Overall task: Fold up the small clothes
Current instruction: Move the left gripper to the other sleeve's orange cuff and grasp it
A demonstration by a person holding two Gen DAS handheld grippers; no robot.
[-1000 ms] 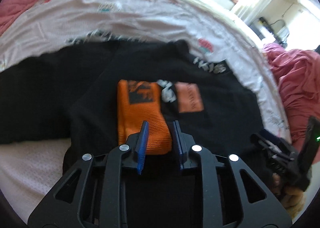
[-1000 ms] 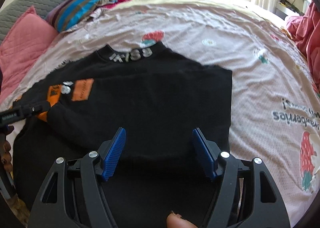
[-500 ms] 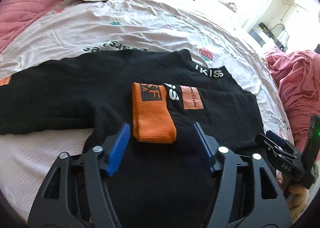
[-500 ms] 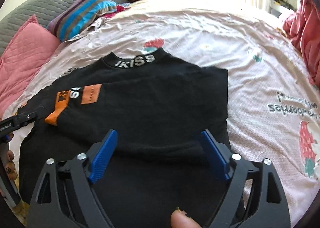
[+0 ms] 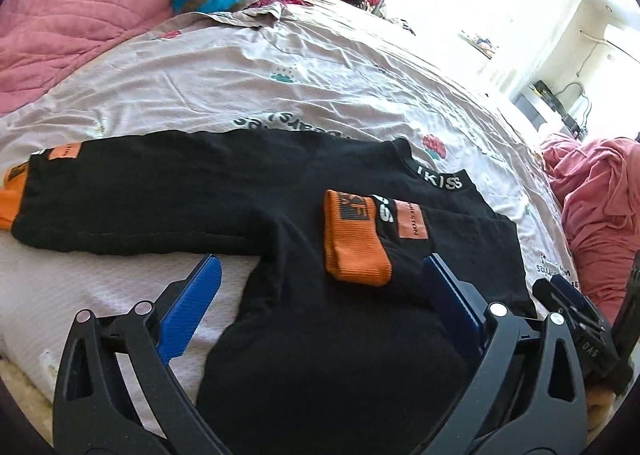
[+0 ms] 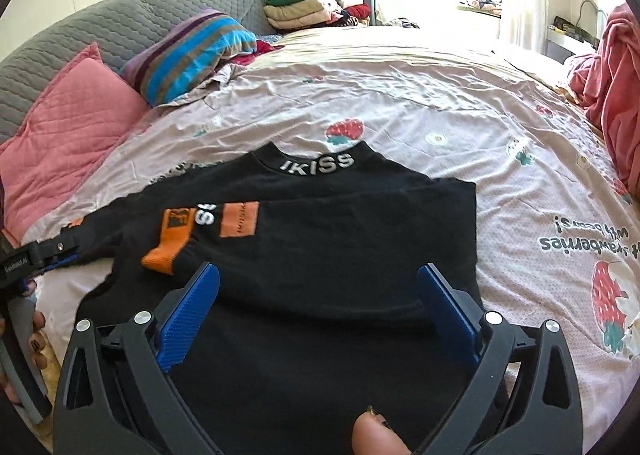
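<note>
**Halfway: one sleeve folded, one still out**

Seemingly half done in the left wrist view: the left gripper (image 5: 320,307) had just opened, jaws spread and empty, above the black knit sweater (image 5: 320,335). Its folded sleeve's orange ribbed cuff (image 5: 354,243) lay just ahead; the other sleeve (image 5: 140,195) stretched far left, unfolded.

From the right wrist, the right gripper (image 6: 320,311), also freshly spread, held nothing over the sweater's body.

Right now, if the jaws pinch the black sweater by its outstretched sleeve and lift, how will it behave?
Probably floppy: the black sweater lies limp on the bedsheet, one sleeve already folded flat across its chest. Likely to unfold: that sleeve's orange cuff rests loose, unpinned. It will probably drag rather than slide, since the sheet is wrinkled cloth.
</note>
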